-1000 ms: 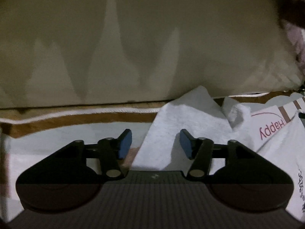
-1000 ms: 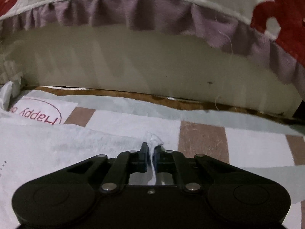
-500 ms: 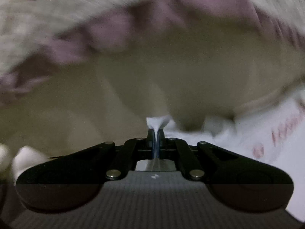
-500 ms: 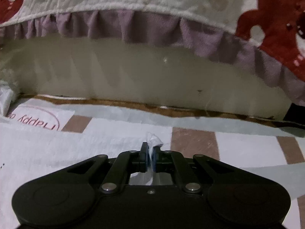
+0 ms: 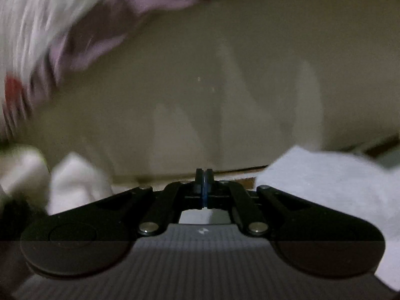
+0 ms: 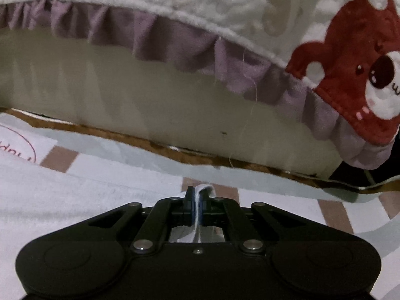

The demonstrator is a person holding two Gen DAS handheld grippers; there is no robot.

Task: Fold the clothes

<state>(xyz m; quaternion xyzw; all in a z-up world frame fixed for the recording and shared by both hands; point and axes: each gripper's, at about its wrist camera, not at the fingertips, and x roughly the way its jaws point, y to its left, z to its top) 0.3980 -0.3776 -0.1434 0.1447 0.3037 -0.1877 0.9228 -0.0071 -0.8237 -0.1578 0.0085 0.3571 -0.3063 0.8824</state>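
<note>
The white garment (image 6: 75,200) lies spread over the checked sheet at the left of the right wrist view. My right gripper (image 6: 197,193) is shut on a folded edge of it, and a white strip shows between the pads. The left wrist view is motion-blurred. There the same white cloth (image 5: 325,180) rises at the right. My left gripper (image 5: 204,175) is shut, with a thin sliver of the cloth running down between the pads to a white patch under them.
A beige mattress side (image 6: 150,95) stands close ahead. Over it hangs a quilt with a purple ruffle (image 6: 175,42) and a red bear (image 6: 362,62). The sheet (image 6: 275,212) has brown squares and a red "Happy" print. White bundles (image 5: 75,182) lie at the left.
My left gripper, open around the cloth's corner a second ago, closed on it and swung left and upward. The right gripper stayed shut on its edge and moved slightly forward and right.
</note>
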